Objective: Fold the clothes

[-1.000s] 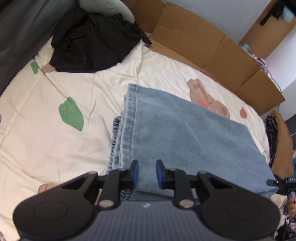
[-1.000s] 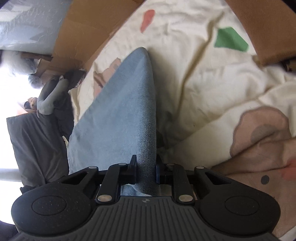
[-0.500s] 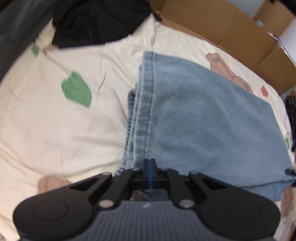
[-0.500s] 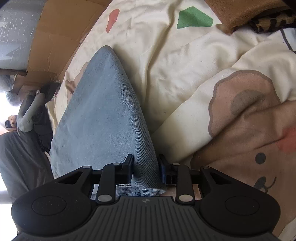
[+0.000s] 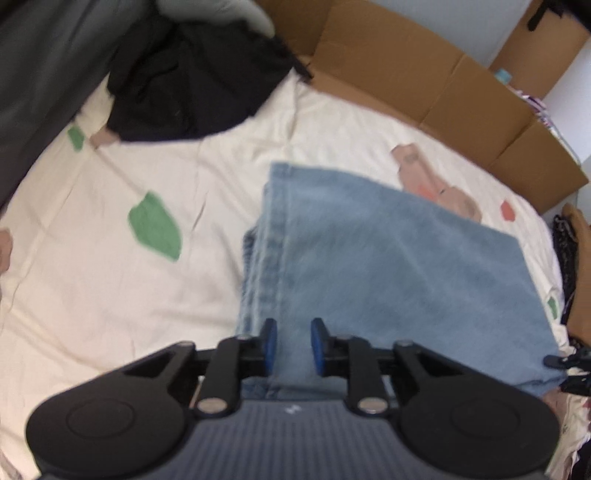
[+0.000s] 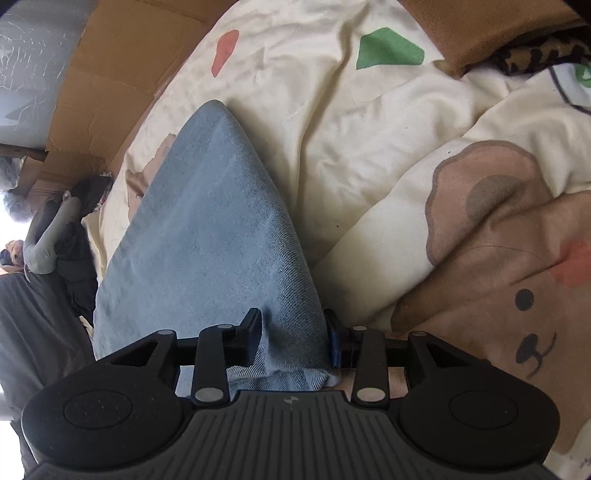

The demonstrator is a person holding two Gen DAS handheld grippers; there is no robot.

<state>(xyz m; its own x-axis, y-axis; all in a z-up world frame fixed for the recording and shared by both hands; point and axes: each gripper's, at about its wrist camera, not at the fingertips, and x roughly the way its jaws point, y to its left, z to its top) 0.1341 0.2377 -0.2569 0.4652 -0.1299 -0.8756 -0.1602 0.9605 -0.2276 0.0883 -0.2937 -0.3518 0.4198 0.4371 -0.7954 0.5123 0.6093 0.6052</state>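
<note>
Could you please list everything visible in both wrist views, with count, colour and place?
jeans: one, light blue denim, folded flat on the middle of the bed.
bedsheet: one, cream with green, pink and tan prints, under the jeans.
dark garment: one pile, black, at the far left corner of the sheet.
cardboard: several flattened brown panels, along the far edge of the bed.
brown fabric: one piece, at the top right of the right wrist view.
bear-print bedding: one, cream and tan, bunched beside the jeans.
left tongs: black with blue pads, open over the near edge of the jeans.
right tongs: black, open astride a corner of the jeans.
</note>
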